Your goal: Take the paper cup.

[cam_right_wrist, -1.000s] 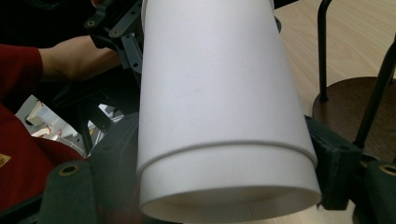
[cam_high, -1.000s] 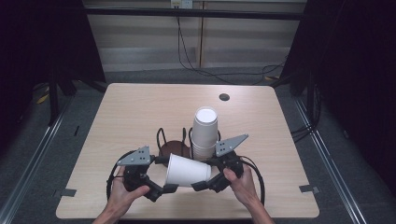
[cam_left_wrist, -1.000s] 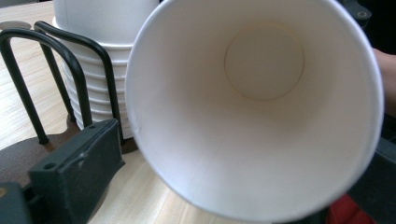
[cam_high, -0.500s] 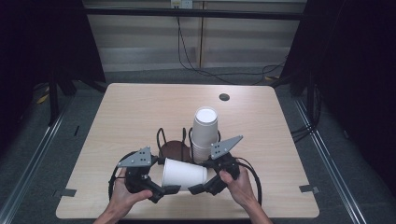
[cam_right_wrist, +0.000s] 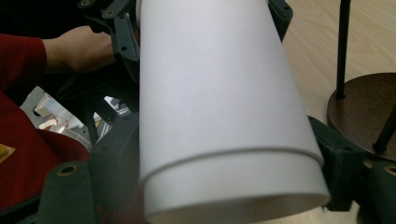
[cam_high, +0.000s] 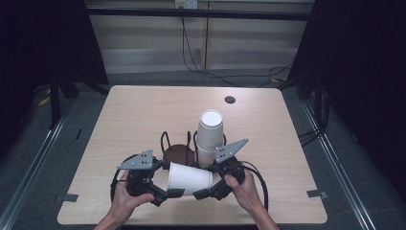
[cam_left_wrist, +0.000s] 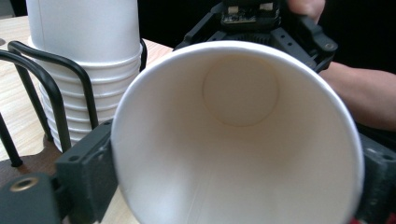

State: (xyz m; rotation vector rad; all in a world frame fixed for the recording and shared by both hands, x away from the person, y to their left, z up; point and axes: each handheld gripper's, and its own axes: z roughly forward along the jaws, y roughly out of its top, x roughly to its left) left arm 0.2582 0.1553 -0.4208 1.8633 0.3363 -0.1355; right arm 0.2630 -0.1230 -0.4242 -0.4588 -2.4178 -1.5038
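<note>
Paper cup [cam_high: 188, 178], horizontal at the table's six o'clock, is clamped by left gripper [cam_high: 175, 193] and right gripper [cam_high: 200, 193]; uneven squeeze would likely crush it.

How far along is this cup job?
Done: one cup is off the stack in the wire holder. In hand: it lies sideways between the two grippers, the left gripper at its open rim, the right gripper at its base end, both shut on it. Left: setting it down somewhere, likely the holder's bare brown slot; the pictures don't settle where.
</note>
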